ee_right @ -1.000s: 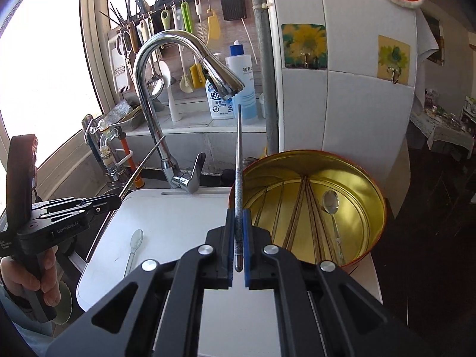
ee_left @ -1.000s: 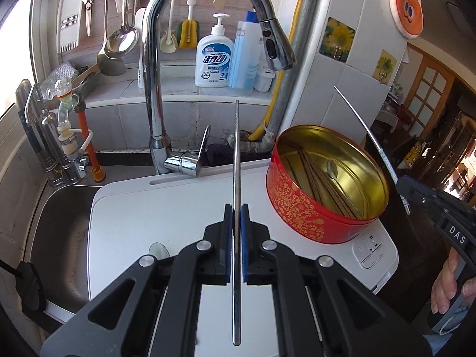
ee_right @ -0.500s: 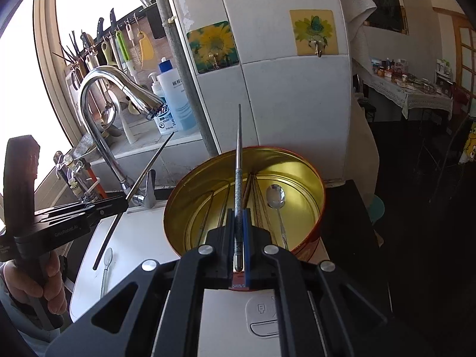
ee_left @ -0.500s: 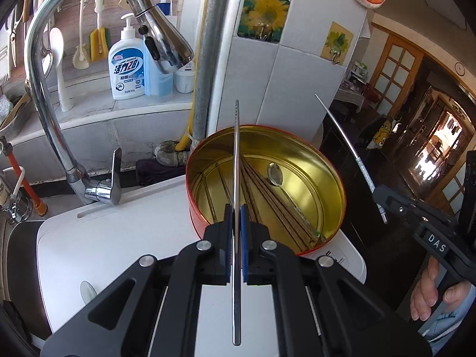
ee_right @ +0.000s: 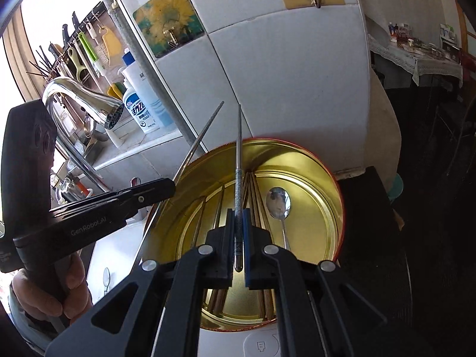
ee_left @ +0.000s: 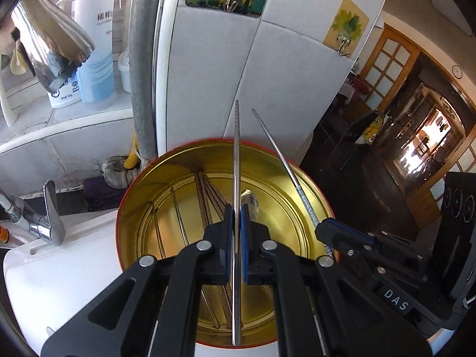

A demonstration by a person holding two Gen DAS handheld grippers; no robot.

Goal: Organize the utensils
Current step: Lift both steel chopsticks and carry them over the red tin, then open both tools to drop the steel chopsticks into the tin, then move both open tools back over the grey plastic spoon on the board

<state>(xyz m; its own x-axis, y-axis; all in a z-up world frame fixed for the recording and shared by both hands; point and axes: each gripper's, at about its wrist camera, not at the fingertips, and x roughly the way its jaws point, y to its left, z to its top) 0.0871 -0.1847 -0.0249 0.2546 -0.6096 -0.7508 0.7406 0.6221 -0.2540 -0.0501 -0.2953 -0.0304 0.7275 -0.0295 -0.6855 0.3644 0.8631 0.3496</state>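
Observation:
A round red tin with a gold inside point(ee_left: 139, 208) point(ee_right: 324, 178) stands on a white surface. In it lie several chopsticks point(ee_right: 255, 199) and a spoon point(ee_right: 278, 202). My left gripper point(ee_left: 236, 211) is shut on a metal chopstick point(ee_left: 237, 154), held over the tin and pointing away. My right gripper point(ee_right: 238, 212) is shut on another metal chopstick point(ee_right: 239, 160), also over the tin. Each gripper shows in the other's view, the right one point(ee_left: 327, 229) and the left one point(ee_right: 166, 187).
A chrome faucet point(ee_right: 86, 104) and soap bottles point(ee_right: 139, 110) stand to the left behind the tin. A vertical pipe point(ee_left: 142, 74) and a white tiled wall point(ee_left: 267, 89) rise right behind it. Another spoon point(ee_right: 105, 276) lies on the white surface point(ee_left: 59, 282) left of the tin.
Both grippers have moved right and forward with their chopsticks, from beside the faucet to right over the tin. The two grippers have come closer together.

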